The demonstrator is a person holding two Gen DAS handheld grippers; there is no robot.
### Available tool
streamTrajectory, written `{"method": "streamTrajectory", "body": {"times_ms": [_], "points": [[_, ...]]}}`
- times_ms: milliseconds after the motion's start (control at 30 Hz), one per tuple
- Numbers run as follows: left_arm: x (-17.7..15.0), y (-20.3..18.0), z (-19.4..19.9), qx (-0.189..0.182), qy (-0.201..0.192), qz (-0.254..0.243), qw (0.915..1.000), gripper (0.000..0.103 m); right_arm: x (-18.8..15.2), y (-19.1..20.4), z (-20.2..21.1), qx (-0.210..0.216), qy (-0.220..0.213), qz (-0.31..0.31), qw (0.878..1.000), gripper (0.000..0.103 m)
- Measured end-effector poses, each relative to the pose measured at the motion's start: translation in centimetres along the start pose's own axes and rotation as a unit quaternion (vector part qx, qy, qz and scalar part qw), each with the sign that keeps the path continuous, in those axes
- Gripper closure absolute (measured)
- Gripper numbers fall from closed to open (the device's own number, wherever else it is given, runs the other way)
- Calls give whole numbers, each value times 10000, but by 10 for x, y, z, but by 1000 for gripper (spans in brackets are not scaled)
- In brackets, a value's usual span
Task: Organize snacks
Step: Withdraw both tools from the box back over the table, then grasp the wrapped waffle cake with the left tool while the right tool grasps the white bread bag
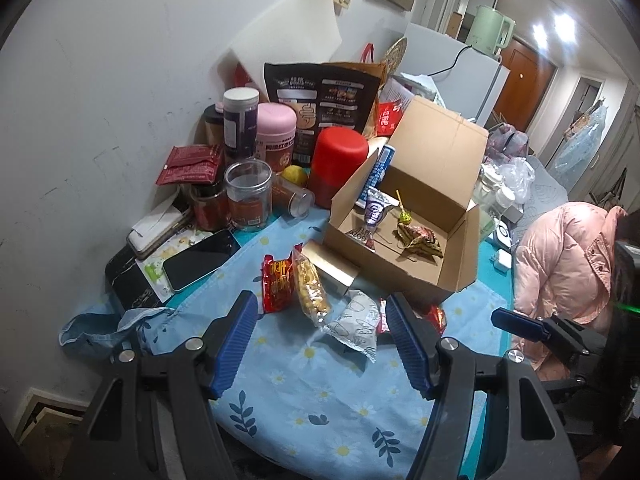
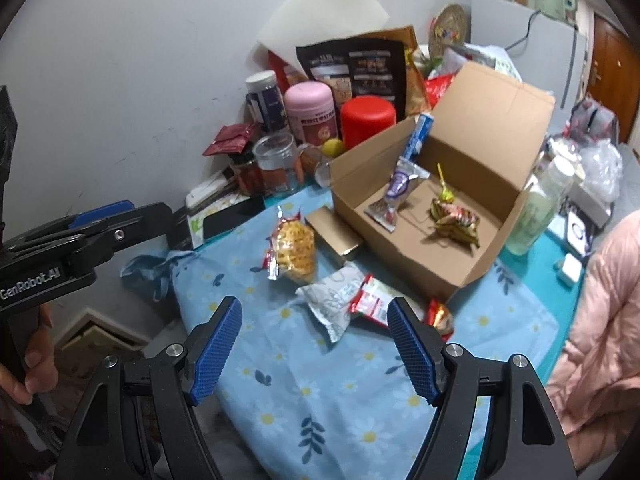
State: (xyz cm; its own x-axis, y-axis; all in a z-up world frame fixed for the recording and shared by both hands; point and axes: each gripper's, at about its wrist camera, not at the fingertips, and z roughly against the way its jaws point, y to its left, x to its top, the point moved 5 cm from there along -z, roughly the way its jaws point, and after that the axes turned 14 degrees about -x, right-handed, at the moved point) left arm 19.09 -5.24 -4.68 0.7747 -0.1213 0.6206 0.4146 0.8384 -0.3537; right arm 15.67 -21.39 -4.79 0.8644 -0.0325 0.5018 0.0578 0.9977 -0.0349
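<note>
My bench (image 1: 304,396) carries the open cardboard box (image 1: 436,184), which already holds about 4 snacks, a lollipop (image 1: 404,216) among them; I judge the sorting partly done; at least 5 packets wait on the cloth in front of it, including the yellow cracker bag (image 1: 312,292) and the white packet (image 1: 354,326). My left gripper (image 1: 324,340) and right gripper (image 2: 314,344) both hang wide and empty above them; only the left view shows the red packet (image 1: 276,284); only the right view shows my hand (image 2: 24,364).
</note>
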Motion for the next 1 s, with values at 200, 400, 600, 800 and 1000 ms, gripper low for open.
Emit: {"method": "streamTrajectory", "body": {"times_ms": [200,400,600,800,1000], "points": [[2,10,-30,-112,305,-147,9994,37,-3,-6,-31,66,241,-170,9995,27],[4,14,-70,-212,579,-341,9975,37,-8,-10,-67,22,587,-196,9981,27],[11,20,-112,-334,818,-396,9953,37,-8,-20,-96,10,867,-294,9958,27],[26,16,-151,-593,997,-648,9911,37,-5,-34,-110,-193,991,-381,9942,27],[37,4,-193,-808,1141,-1056,9845,37,-4,-45,-124,-311,1117,-372,9926,27]]}}
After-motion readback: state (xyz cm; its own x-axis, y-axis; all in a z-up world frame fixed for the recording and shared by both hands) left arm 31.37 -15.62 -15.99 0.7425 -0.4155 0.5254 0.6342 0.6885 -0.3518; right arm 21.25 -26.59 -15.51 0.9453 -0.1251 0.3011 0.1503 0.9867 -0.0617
